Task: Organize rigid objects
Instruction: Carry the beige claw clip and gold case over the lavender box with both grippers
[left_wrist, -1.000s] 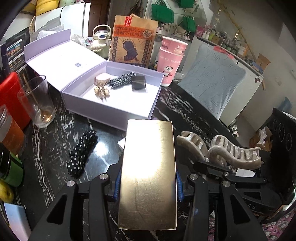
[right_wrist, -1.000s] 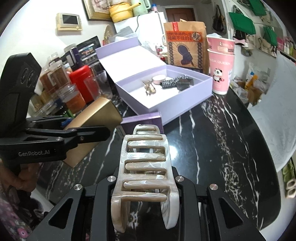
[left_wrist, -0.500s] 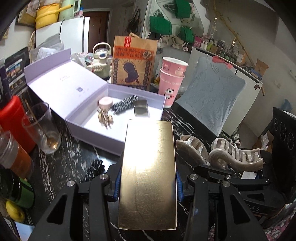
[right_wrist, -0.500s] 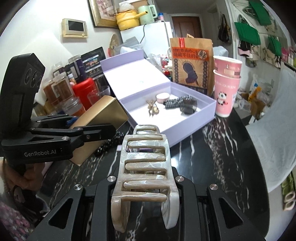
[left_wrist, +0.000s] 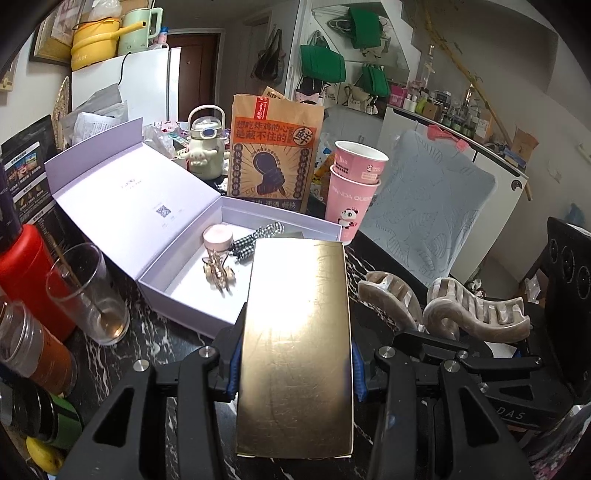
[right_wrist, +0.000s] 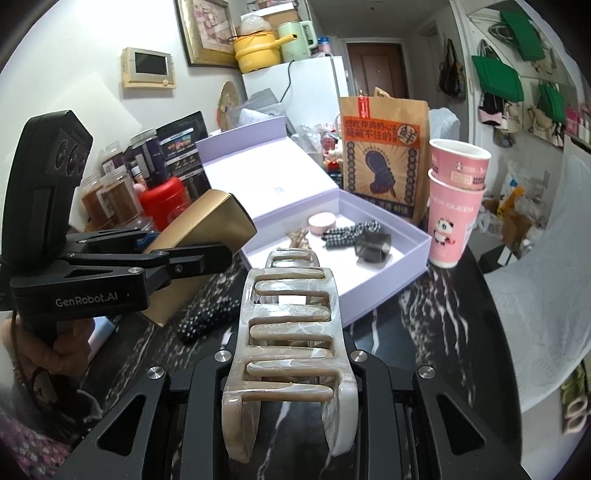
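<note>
Left tongs (left_wrist: 293, 363) clamp gold box (left_wrist: 295, 343) — right tongs (right_wrist: 288, 373) clamp hair claw (right_wrist: 290, 321).

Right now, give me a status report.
Left gripper holds gold box. Right gripper holds hair claw. Purple box open ahead, nothing blocking.

Matte-black left gripper (right_wrist: 207, 258) marked "GenRobot.AI", silver screws, blue pads (left_wrist: 236, 373); bare-skinned hand (right_wrist: 55, 347) beside floral sleeve (right_wrist: 33, 454).
</note>
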